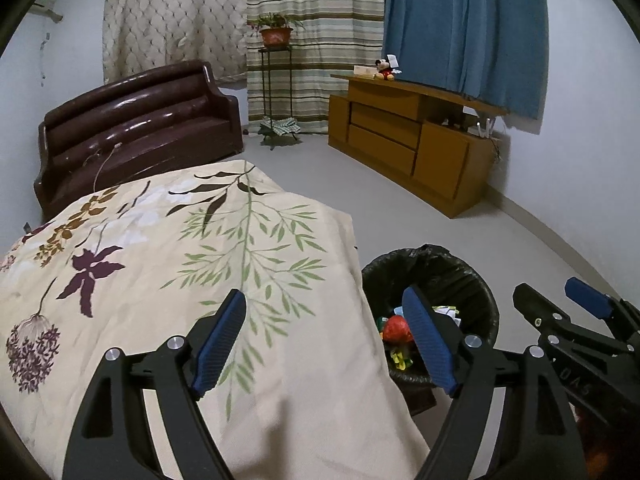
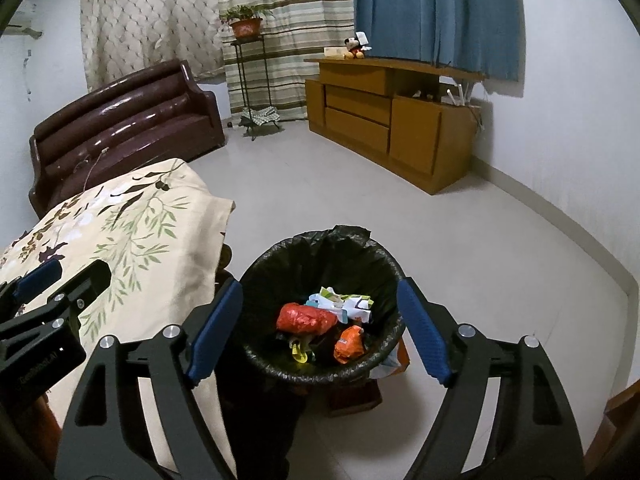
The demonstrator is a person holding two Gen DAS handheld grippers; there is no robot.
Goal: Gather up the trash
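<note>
Right gripper (image 2: 320, 328) wide open, empty, above bin (image 2: 384, 356), left gripper (image 1: 326, 340) wide open, empty, over tablecloth (image 1: 160, 248) edge, wrappers (image 2: 306, 318) in bin bottom, possibly paper too.

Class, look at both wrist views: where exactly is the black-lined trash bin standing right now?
The black-lined trash bin stands on the pale floor, beside the floral-cloth table; it sits centre in the right wrist view and lower right in the left.
</note>
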